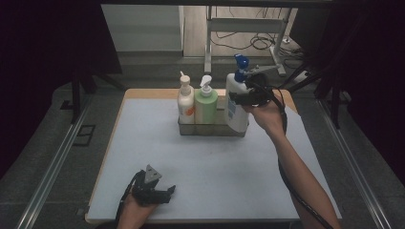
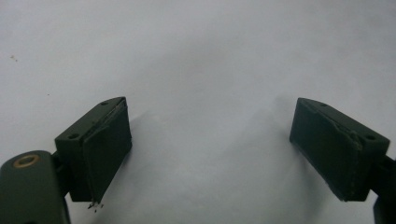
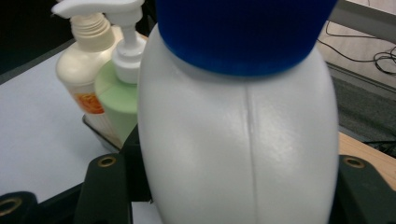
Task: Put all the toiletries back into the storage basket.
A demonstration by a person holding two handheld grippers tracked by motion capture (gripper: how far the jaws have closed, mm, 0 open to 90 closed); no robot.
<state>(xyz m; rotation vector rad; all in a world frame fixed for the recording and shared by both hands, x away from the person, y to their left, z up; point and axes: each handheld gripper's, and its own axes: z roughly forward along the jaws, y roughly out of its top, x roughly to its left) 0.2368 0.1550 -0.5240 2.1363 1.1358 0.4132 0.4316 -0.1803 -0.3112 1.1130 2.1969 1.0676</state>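
Pale grey tabletop [image 1: 157,157] with a wooden edge carries a low metal tray [image 1: 210,129] near its far side; dark floor and cables lie beyond. Two pump bottles stand upright in the tray, a cream one [image 1: 186,102] at the left and a green one [image 1: 206,104] just beside it. At the tray's right end is the white bottle with a blue pump [image 1: 235,102], upright, its body clamped between the jaws of the right tongs [image 1: 240,98], which grip it from the right side partway up; whether its base rests in the tray I cannot tell. In the right gripper view the bottle's seam faces the camera. The left tongs [image 1: 167,193] rest near the front edge, well apart from the bottles; their jaws stand wide open over bare surface.
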